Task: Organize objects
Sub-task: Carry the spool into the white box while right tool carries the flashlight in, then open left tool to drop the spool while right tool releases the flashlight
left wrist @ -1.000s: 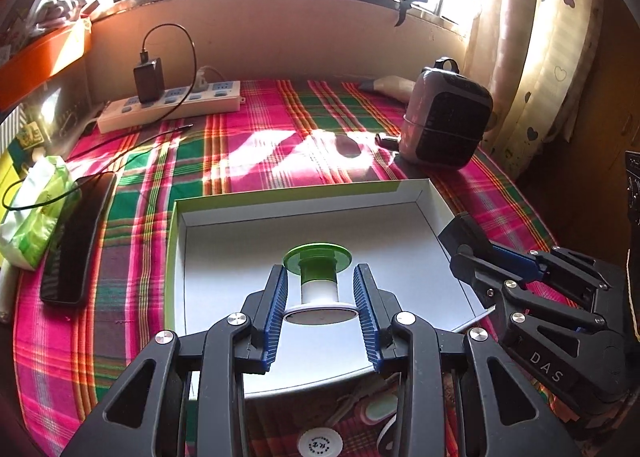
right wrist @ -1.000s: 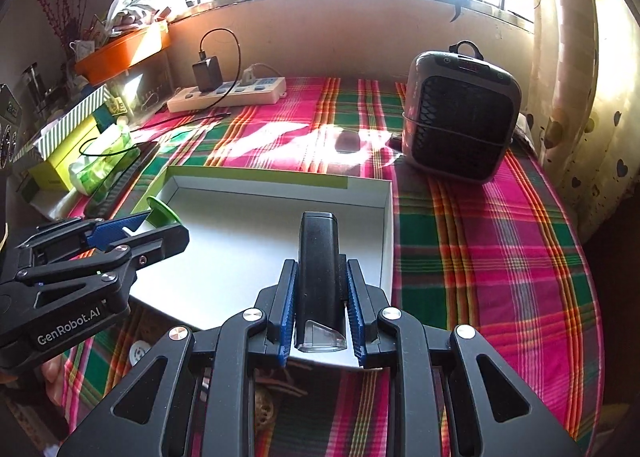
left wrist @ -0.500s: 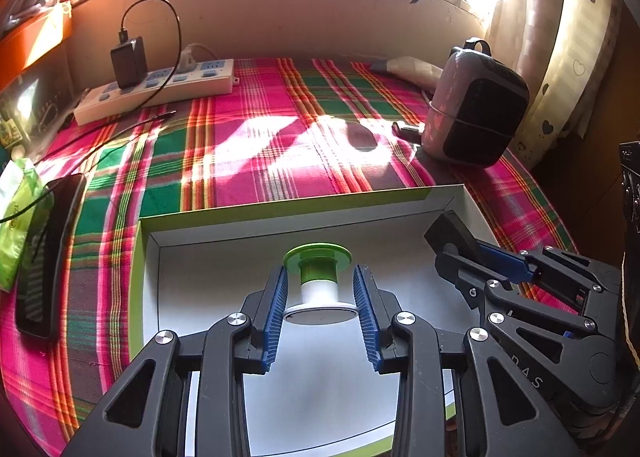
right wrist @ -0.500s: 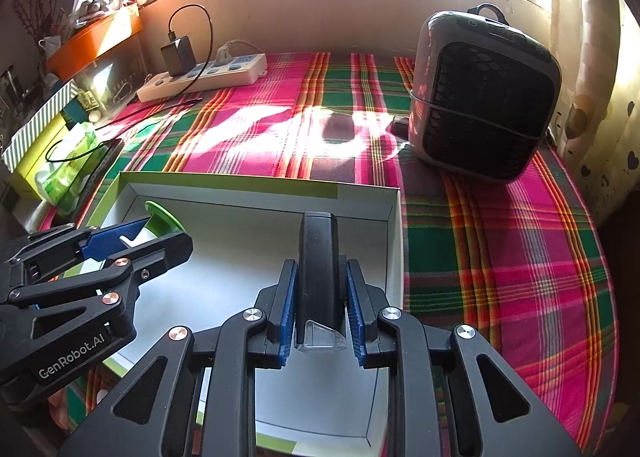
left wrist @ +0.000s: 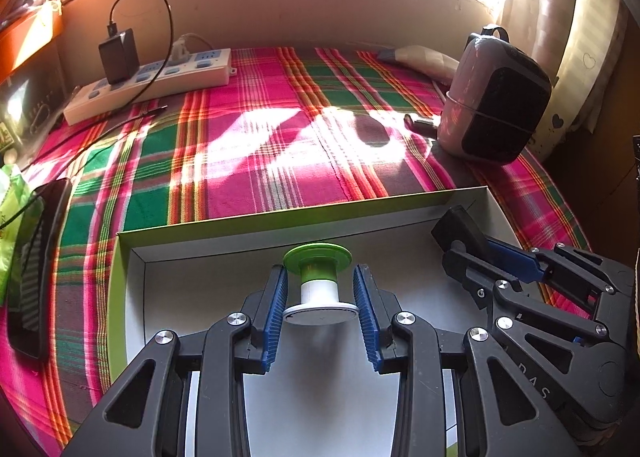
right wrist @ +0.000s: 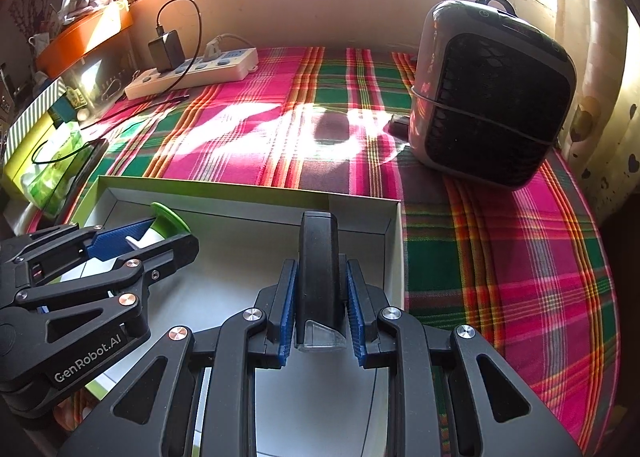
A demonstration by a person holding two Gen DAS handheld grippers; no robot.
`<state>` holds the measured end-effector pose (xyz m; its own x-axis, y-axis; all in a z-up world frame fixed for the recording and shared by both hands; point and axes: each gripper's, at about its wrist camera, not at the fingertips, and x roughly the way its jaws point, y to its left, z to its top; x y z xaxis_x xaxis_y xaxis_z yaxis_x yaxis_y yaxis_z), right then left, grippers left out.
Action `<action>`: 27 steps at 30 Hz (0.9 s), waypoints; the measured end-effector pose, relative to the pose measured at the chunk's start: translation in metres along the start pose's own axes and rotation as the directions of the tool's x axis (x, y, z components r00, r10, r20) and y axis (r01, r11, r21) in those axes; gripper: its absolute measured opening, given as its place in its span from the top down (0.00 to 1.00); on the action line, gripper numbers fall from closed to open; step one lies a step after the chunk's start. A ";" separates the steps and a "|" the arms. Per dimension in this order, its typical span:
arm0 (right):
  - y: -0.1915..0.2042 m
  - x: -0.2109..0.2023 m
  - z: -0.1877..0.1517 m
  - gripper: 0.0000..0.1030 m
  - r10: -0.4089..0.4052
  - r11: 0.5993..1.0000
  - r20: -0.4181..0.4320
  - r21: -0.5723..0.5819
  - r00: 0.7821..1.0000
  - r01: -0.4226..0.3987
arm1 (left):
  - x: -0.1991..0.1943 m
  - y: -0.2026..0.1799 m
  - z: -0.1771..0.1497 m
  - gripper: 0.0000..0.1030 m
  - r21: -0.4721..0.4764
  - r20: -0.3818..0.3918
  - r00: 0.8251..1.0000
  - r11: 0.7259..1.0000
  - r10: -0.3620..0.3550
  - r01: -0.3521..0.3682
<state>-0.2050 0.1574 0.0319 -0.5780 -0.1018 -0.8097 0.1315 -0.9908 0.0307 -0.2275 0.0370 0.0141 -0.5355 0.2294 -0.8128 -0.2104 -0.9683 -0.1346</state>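
Left gripper [left wrist: 320, 299]: jaws pinching spool [left wrist: 319, 284], green-and-white, by its white flange, held over box [left wrist: 256, 221] interior. Right gripper [right wrist: 319, 297]: jaws pressed on upright black device [right wrist: 319, 257], also over box, near its right wall. Step, as judged: placing both items in box. Next move calls for lowering each to box floor, then spreading jaws. Versus a second ago: both grippers farther in over box; far wall closer. Heater [right wrist: 494, 97] far right.
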 end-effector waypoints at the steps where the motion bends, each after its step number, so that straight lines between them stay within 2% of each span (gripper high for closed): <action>1: 0.001 0.000 0.000 0.76 0.000 1.000 0.001 0.000 1.000 0.000 | 0.001 0.000 0.000 0.69 0.003 -0.001 1.000 1.000 0.001 -0.001; 23: 0.002 0.004 0.002 0.76 0.006 1.000 0.006 0.011 1.000 -0.006 | 0.005 0.002 0.000 0.68 0.000 -0.004 1.000 1.000 0.013 -0.013; 27: 0.001 0.001 0.001 0.74 0.006 1.000 0.013 0.016 1.000 -0.006 | 0.002 0.002 -0.001 0.64 -0.004 -0.005 1.000 1.000 0.014 -0.014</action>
<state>-0.2065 0.1562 0.0319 -0.5880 -0.1086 -0.8016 0.1217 -0.9915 0.0451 -0.2282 0.0358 0.0113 -0.5344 0.2157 -0.8173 -0.1996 -0.9717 -0.1259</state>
